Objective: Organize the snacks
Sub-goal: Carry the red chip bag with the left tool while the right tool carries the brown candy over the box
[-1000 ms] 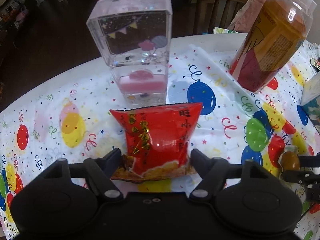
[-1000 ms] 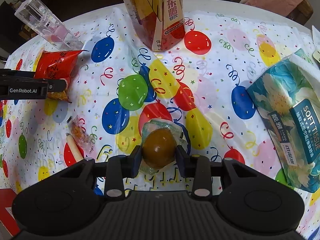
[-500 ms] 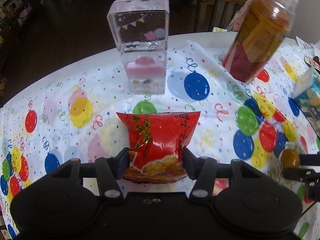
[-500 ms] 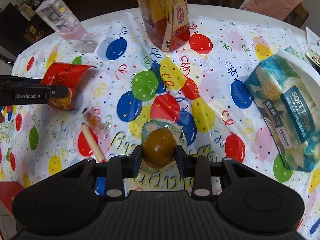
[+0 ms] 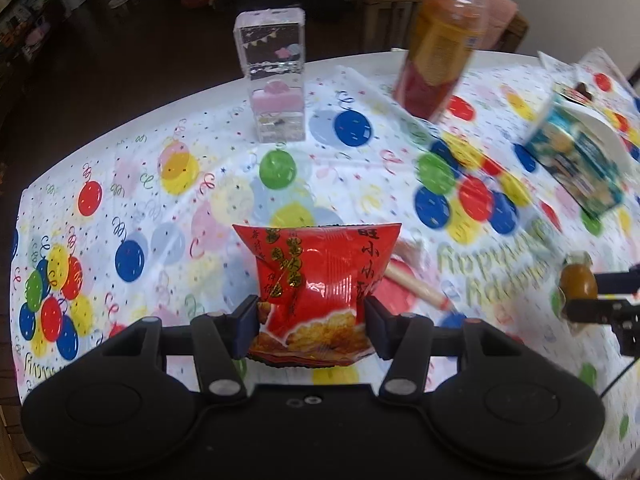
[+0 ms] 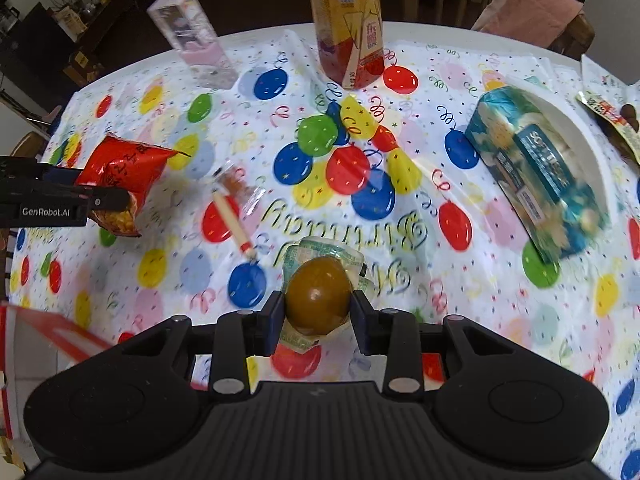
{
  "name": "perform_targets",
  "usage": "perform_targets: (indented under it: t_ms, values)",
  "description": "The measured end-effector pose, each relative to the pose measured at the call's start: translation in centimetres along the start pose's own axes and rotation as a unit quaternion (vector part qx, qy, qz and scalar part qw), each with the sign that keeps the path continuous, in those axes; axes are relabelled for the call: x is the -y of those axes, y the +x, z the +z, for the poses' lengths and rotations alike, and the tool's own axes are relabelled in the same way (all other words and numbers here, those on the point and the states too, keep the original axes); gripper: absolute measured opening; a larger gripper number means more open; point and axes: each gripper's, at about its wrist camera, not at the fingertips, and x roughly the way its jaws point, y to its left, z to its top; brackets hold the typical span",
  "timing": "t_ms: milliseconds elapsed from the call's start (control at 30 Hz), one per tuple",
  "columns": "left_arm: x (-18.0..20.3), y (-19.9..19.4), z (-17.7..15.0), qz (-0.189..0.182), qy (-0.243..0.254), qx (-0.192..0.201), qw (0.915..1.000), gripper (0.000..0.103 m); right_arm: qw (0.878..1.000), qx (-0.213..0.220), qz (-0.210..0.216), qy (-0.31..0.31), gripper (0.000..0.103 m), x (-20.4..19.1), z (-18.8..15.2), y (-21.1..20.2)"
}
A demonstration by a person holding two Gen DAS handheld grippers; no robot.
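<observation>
My left gripper (image 5: 310, 326) is shut on a red snack bag (image 5: 316, 280) and holds it above the balloon tablecloth (image 5: 160, 184). The same red snack bag (image 6: 120, 176) shows at the left of the right wrist view, clamped in the left gripper (image 6: 106, 202). In my right gripper (image 6: 316, 314), a brown packaged egg (image 6: 318, 296) in clear wrap is held off the table; the right gripper is shut on it. That egg (image 5: 578, 286) also appears at the right edge of the left wrist view. A wrapped sausage stick (image 6: 232, 222) and a small clear snack packet (image 6: 240, 186) lie on the cloth between the two grippers.
A clear glittery box (image 5: 276, 76) and a tall orange drink bottle (image 5: 436, 40) stand at the table's far side. A tissue pack (image 6: 540, 168) lies at the right. A red-and-white box edge (image 6: 48, 332) shows at lower left. Chairs (image 5: 388, 12) stand behind the table.
Both grippers have risen and pulled back toward me with their snacks, so more of the table shows. The sausage stick and packet stayed on the cloth.
</observation>
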Motion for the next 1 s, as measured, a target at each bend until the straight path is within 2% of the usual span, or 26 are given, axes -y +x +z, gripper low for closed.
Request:
perform_targets:
  t_ms: [600,1000]
  values:
    - [0.5,-10.4,-10.4,-0.035,0.040,0.049,0.9973,0.053,0.999,0.047,-0.009,-0.014,0.034,-7.8,-9.5,-8.7]
    - [-0.6,-13.6,-17.0,-0.048,0.062,0.054,0.9955,0.053,0.998,0.059,-0.001,-0.025,0.034,-13.3,-14.2,-10.5]
